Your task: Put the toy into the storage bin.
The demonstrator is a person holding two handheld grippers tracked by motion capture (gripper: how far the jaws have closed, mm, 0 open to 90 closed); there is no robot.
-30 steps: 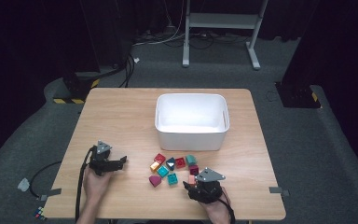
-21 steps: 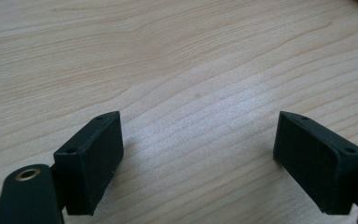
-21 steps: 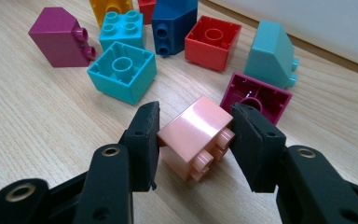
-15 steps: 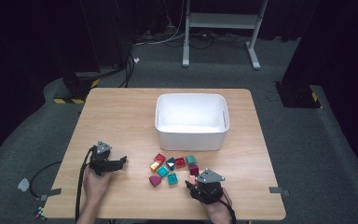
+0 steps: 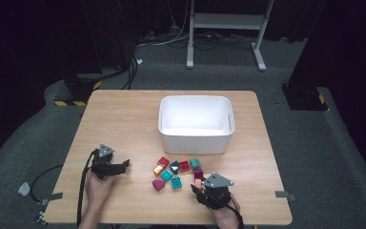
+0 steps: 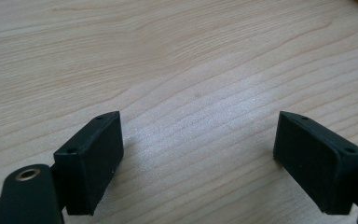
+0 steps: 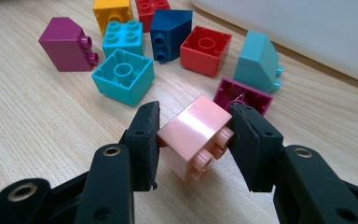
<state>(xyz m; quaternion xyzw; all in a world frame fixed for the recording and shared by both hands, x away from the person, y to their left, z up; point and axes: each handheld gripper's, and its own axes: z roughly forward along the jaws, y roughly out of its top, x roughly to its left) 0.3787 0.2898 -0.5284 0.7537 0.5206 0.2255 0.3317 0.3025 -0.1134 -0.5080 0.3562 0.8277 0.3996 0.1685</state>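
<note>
Near the table's front edge, right gripper [image 7: 193, 140] fingers clamp a pink brick [image 7: 196, 135]; left gripper [image 6: 198, 158] fingers gape.

Right claw [image 7: 193, 140] clamped on pink brick [image 7: 196, 135], coloured bricks [image 7: 123, 74] behind

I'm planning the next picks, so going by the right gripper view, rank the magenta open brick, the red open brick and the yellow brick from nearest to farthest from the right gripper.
From the right gripper:
1. Magenta open brick, just behind the jaws.
2. Red open brick, mid-cluster.
3. Yellow brick, at the far top edge.
</note>
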